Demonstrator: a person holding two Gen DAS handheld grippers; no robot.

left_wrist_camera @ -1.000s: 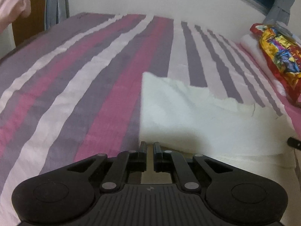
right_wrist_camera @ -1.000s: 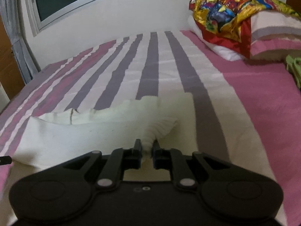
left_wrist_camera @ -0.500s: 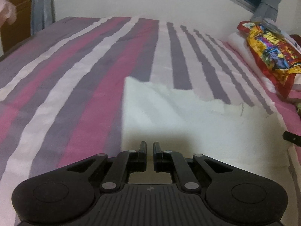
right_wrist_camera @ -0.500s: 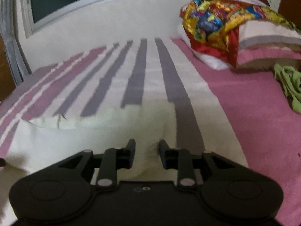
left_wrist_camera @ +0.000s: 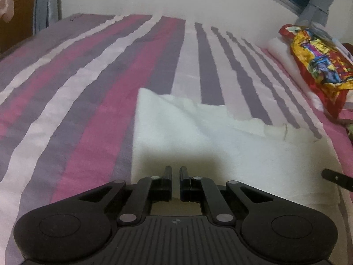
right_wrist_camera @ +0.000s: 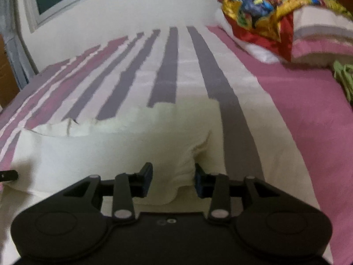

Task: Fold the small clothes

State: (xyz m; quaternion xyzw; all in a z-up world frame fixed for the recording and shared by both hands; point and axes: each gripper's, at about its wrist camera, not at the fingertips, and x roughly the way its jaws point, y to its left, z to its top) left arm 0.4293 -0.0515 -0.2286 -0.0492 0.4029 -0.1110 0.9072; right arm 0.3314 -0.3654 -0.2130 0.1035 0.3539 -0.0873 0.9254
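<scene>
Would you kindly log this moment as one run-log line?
left tool: shut on white cloth | right tool: open, straddling bunched cloth corner | cloth: folded on striped bedsheet | step: fold laid, right side released

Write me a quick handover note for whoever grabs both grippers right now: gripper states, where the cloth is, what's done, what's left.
Left gripper: nearly shut over the near edge of the white cloth; whether it pinches fabric cannot be told.
Right gripper: open, a bunched hump of the cloth between its fingers, not clamped.
The cloth lies on the striped bedsheet, one layer already folded over, far edge ragged and uneven.
Green garment waits near the pillows, untouched.
Left: flatten the hump, square the edges, probably fold once more, then start the green garment.
</scene>
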